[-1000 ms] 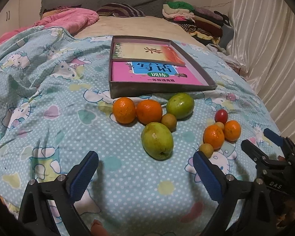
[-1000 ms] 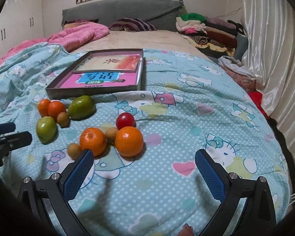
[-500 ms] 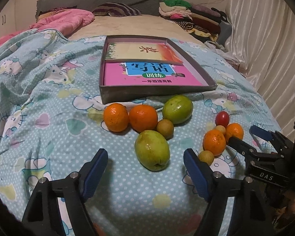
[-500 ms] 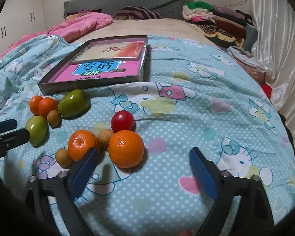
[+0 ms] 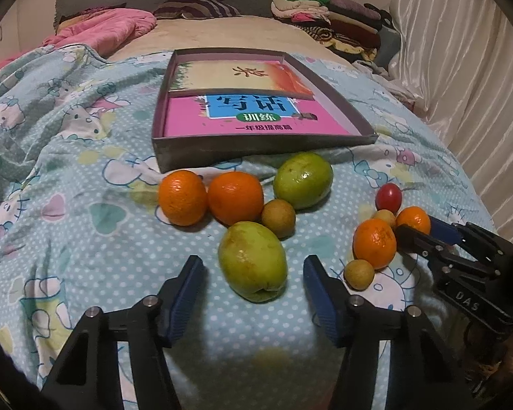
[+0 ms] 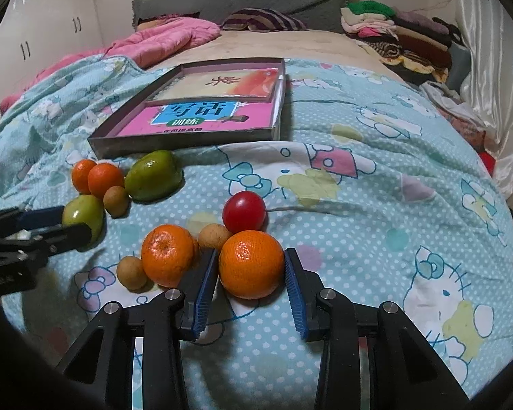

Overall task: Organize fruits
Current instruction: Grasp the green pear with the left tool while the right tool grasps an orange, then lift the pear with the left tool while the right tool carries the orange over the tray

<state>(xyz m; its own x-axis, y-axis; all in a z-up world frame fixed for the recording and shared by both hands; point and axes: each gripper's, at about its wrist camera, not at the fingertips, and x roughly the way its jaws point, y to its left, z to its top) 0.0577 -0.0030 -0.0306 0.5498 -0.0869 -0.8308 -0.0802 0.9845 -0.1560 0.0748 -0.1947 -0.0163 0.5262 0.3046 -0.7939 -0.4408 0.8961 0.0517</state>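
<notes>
Fruit lies loose in two clusters on the quilted bed [image 6: 376, 205], just in front of the shallow box [image 6: 188, 141] that holds two books, and the soft, sloping cover is the main hazard.

In the right wrist view, the right gripper [image 6: 251, 266] is closing around the near orange [image 6: 251, 263]. Its blue fingers [image 6: 207, 283] sit at nine and three o'clock of the fruit, at or almost at the skin; I judge the grip not yet firm. Another orange [image 6: 167, 254] lies just beside the nine o'clock finger, with a small brown fruit [image 6: 213, 235] and a red fruit [image 6: 244, 212] at eleven and twelve o'clock. As that finger squeezes in, it may nudge these neighbours and set them rolling down the quilt.

In the left wrist view, the left gripper [image 5: 253, 280] is also closing, its fingers clearly apart from the green pear-shaped fruit [image 5: 253, 261] that lies between them. That fruit is wide and irregular, so pads meeting it off-centre could push it forward into the brown fruit [image 5: 278, 218] at one o'clock, or let it slip on lifting.

Both fruits are smooth and round, so a shallow pinch may pop either one out.
</notes>
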